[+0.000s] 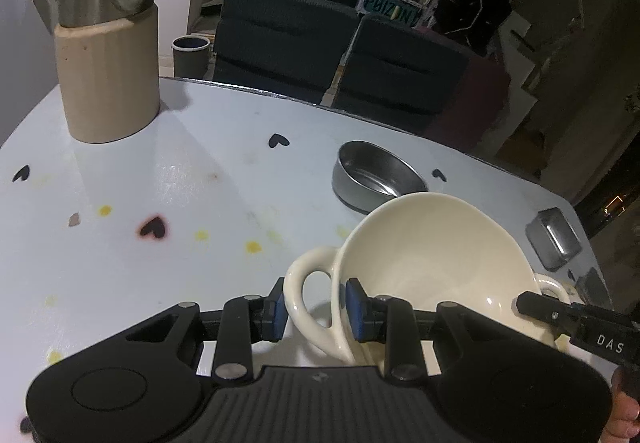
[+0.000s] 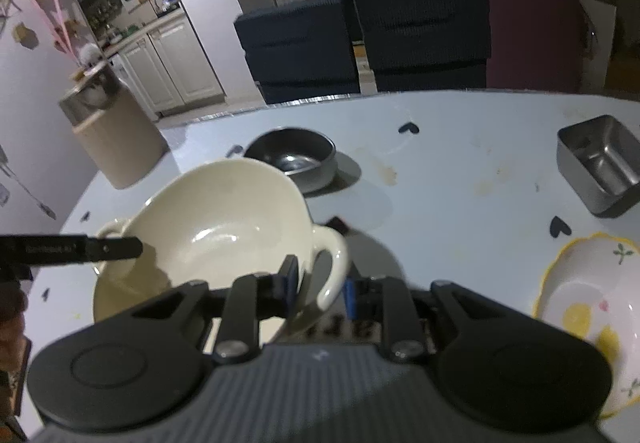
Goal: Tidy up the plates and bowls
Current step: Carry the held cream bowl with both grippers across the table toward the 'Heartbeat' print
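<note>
We carry the cream bowl (image 1: 432, 255) tilted above the table (image 1: 160, 183), left gripper (image 1: 316, 309) clenched on one handle, right gripper (image 2: 320, 293) on the other; we should level both hands and aim past the steel bowl (image 1: 374, 179)

Left gripper (image 1: 316, 309) clamps the cream bowl (image 1: 432, 267) (by its handle).

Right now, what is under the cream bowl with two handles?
Under the cream bowl a cream plate shows at its left side, lying on the table. The bowl and the right claw cover the plate's remaining part, so whether they touch is unclear.
</note>
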`<state>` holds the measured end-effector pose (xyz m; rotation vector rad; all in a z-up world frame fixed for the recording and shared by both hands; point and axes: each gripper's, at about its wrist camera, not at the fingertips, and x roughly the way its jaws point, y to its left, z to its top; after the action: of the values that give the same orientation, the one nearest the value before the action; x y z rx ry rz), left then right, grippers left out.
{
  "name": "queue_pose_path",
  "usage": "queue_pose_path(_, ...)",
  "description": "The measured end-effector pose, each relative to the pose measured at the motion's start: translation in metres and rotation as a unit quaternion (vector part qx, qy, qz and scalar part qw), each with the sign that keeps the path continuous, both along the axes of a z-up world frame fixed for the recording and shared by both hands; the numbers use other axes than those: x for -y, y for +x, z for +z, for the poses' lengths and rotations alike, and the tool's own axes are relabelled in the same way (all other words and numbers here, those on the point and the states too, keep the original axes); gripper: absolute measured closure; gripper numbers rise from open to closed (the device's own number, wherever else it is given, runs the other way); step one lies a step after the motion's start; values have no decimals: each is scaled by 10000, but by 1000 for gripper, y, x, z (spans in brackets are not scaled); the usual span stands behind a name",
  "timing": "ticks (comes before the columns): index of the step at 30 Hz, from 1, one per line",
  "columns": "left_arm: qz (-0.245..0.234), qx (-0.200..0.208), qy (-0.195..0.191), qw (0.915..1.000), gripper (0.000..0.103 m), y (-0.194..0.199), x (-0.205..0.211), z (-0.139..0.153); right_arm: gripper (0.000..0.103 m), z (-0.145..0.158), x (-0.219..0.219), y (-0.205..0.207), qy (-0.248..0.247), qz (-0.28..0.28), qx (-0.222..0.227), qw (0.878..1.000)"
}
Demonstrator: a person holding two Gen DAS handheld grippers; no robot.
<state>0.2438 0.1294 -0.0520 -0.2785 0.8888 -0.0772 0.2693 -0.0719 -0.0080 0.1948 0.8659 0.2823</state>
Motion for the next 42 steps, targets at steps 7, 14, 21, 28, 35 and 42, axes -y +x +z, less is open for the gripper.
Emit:
queue_pose_path(7, -98, 227, -6, 9997, 73, -39, 4, 18, 77, 18, 8, -34, 136, -36, 125, 9998)
queue_pose_path(14, -248, 289, -68, 9993, 73, -78, 10, 19, 77, 27, 14, -77, 84, 47, 373, 9993)
queue_pose_path(21, -371, 238, -10, 9990, 73, -102, 11, 19, 77, 24, 19, -103, 131, 45, 338, 9993)
queue_pose_path(28, -397, 149, 7, 9991, 73, -117, 7, 10, 77, 19, 16, -122, 142, 135, 226, 9996)
queue_pose_path(35, -443, -52, 11, 9990, 73, -121, -1, -4, 77, 11, 11, -125, 109, 276, -31, 9996)
queue_pose_path(42, -454, -223, -31, 9987, 73, -122, -6, -18, 77, 0, 1, -126, 12, 388, -256, 9989)
